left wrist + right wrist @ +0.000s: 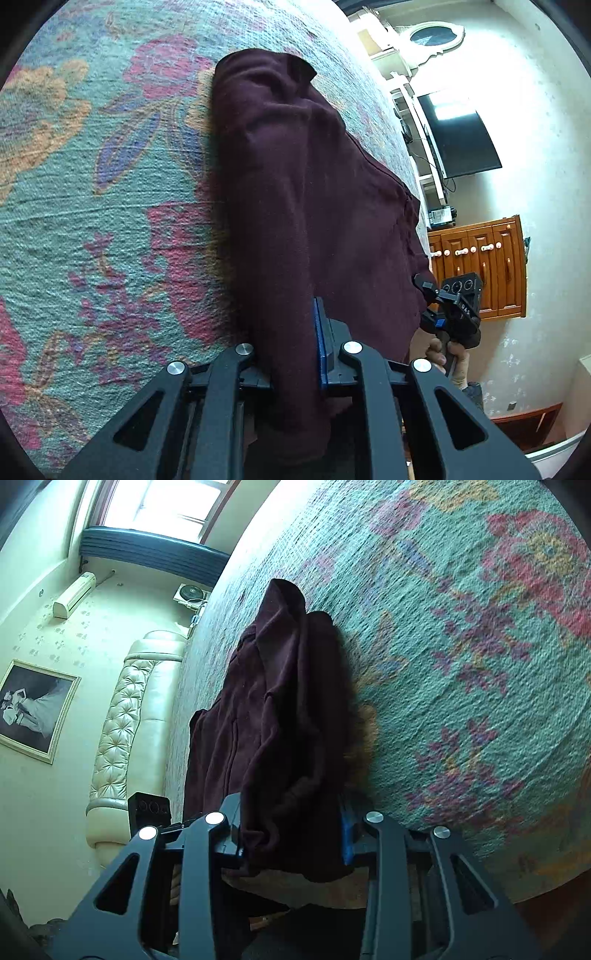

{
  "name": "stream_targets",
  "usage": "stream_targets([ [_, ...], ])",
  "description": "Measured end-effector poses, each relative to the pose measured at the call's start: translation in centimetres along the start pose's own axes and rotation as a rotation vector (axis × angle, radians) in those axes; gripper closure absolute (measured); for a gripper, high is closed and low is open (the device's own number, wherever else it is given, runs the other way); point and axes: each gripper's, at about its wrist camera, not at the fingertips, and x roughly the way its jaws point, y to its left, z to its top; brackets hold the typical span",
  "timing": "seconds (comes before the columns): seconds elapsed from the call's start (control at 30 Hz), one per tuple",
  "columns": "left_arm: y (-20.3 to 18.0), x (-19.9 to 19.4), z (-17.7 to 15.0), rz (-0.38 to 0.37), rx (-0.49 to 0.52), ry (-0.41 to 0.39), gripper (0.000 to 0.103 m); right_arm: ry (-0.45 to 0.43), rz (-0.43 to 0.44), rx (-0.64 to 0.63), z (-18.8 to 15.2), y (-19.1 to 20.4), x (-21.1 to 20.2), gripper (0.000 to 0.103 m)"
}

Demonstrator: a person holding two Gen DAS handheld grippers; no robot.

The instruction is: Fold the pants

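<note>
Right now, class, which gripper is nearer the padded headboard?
Left. The left gripper holds the pants on the headboard side; the right gripper holds them farther off, with the left one between it and the headboard.

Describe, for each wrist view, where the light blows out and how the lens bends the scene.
Left wrist view: television glares; bedspread bulges, corners black. Right wrist view: window overexposed; pants dark, detail lost.

home bedroom, tufted headboard, wall television
</note>
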Motion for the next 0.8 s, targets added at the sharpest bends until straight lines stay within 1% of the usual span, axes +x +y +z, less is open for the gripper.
stream_targets([
  [0.07, -0.6, -0.1, 0.0, 0.022, 0.018, -0.008, 0.089, -0.007, 0.001, 0.005, -0.1, 0.7, 0.4, 0.07],
  [0.2, -1.1, -0.5, 0.1, 0.047, 0.047, -0.032, 0.091, -0.018, 0.009, 0.009, -0.1, 0.9, 0.5, 0.071],
  [0.3, -0.7, -0.9, 0.2, 0.06, 0.073, -0.044, 0.093, -0.025, 0.004, 0.001, 0.0, 2.6, 1.3, 0.071],
  [0.43, -0.5, -1.2, 0.5, 0.07, 0.085, -0.059, 0.095, -0.029, 0.02, -0.017, 0.2, 4.4, 2.1, 0.072],
  [0.63, 0.9, -3.1, 0.5, 0.095, 0.088, -0.084, 0.095, 0.002, 0.032, -0.046, 0.0, 7.0, 4.3, 0.072],
  [0.8, 2.3, -5.6, 0.2, 0.143, 0.094, -0.109, 0.095, 0.05, 0.059, -0.068, -0.6, 9.4, 7.5, 0.072],
])
